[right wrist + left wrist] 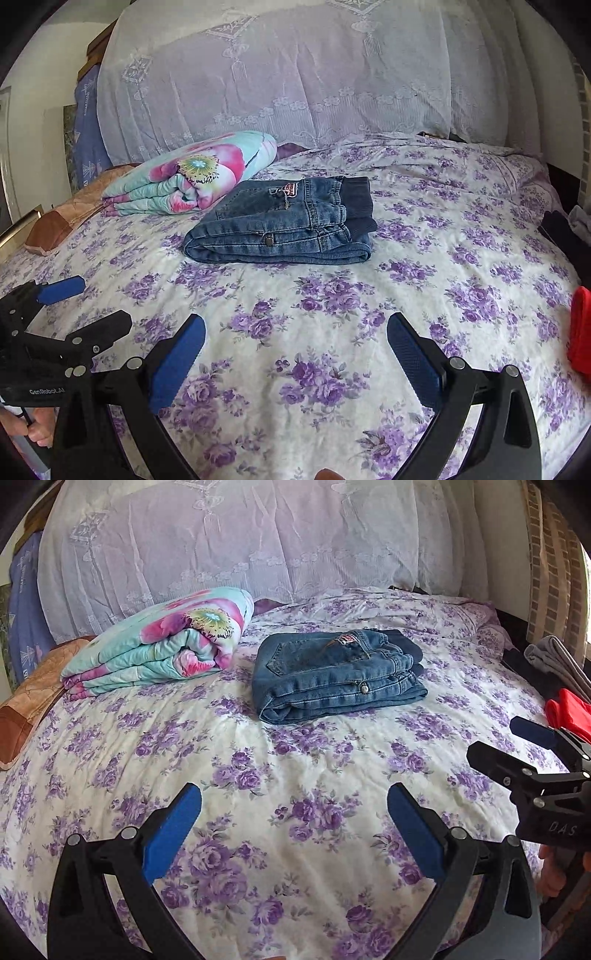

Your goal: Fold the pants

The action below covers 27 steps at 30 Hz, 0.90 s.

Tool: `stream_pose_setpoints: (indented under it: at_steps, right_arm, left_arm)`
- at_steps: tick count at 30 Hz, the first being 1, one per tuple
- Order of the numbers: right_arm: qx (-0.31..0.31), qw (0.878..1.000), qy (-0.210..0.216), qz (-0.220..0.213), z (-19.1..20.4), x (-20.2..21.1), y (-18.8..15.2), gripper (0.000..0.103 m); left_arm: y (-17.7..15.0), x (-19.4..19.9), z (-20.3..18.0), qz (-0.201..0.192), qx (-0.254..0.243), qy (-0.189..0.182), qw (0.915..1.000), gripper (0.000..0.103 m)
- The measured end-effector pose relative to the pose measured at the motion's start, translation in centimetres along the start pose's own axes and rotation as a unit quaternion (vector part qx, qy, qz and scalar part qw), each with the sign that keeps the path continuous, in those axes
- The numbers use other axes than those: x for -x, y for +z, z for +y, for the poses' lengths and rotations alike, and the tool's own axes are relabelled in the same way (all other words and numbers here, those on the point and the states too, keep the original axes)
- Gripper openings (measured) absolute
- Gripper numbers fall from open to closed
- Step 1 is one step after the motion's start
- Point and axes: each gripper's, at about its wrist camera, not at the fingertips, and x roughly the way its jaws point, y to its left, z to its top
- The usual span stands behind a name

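Observation:
A pair of blue denim pants (pixel 334 674) lies folded in a compact stack on the purple-flowered bedsheet (pixel 258 775), waistband to the right; it also shows in the right wrist view (pixel 284 225). My left gripper (pixel 293 797) is open and empty, well short of the pants. My right gripper (pixel 295 328) is open and empty too, also short of the pants. Each gripper shows from the side in the other's view: the right one (pixel 495 742) at the right edge, the left one (pixel 103 302) at the left edge. Neither touches the pants.
A folded flowered quilt (pixel 162 646) lies left of the pants. A lace-covered headboard (pixel 258 542) rises behind. A brown pillow (pixel 33 701) is at the left edge. Red cloth (pixel 569 716) and grey cloth (pixel 554 661) lie at the bed's right edge.

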Motion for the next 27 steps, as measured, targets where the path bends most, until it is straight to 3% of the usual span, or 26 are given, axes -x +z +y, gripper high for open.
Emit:
stream_pose_setpoints:
  at_steps: [27]
  right_arm:
    - [-0.010,1.000,-0.001,0.007,-0.48,-0.33,-0.22,0.099]
  left_arm:
    - [0.09,0.26,-0.28,0.001,-0.004,-0.008,1.0000,0.098]
